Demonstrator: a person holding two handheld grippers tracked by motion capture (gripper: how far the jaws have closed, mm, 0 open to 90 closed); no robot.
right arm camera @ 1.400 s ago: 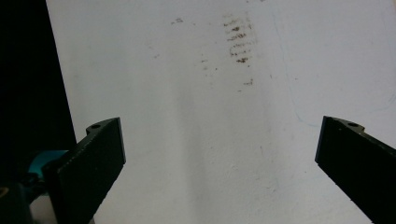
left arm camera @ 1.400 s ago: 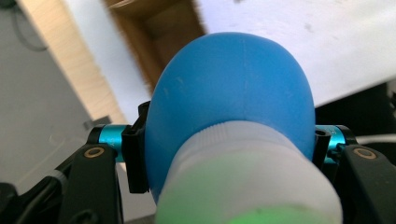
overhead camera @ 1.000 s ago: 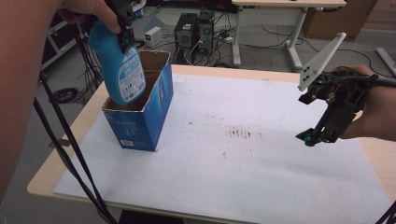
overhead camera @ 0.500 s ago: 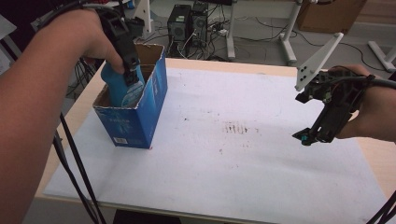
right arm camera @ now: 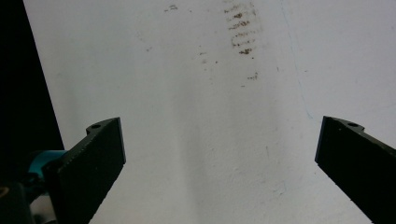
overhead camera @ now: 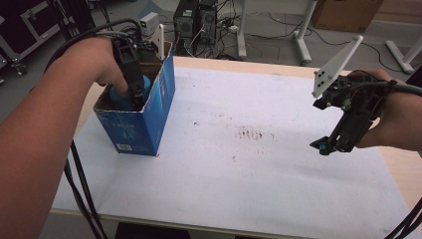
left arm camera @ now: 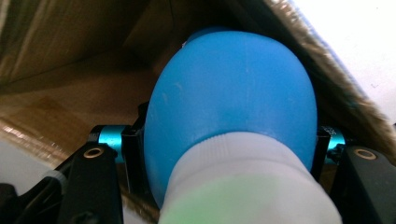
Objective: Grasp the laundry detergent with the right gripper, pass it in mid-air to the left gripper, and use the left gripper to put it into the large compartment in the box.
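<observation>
**Blue bottle inside the cardboard box**

The blue bottle (left arm camera: 229,98) sits between the left gripper's (overhead camera: 135,92) fingers, which are clamped on its sides just above the white neck, down within the brown walls of the blue box (overhead camera: 144,122). The box stands on the white table (overhead camera: 239,179) at the left. Well apart to the right, the right gripper (right arm camera: 219,154) hangs above the stained tabletop, its fingers spread wide with nothing between them.

Lab or office workspace: desktop computer towers (overhead camera: 185,20), floor cables (overhead camera: 219,31), adjustable desk legs (overhead camera: 300,31).
</observation>
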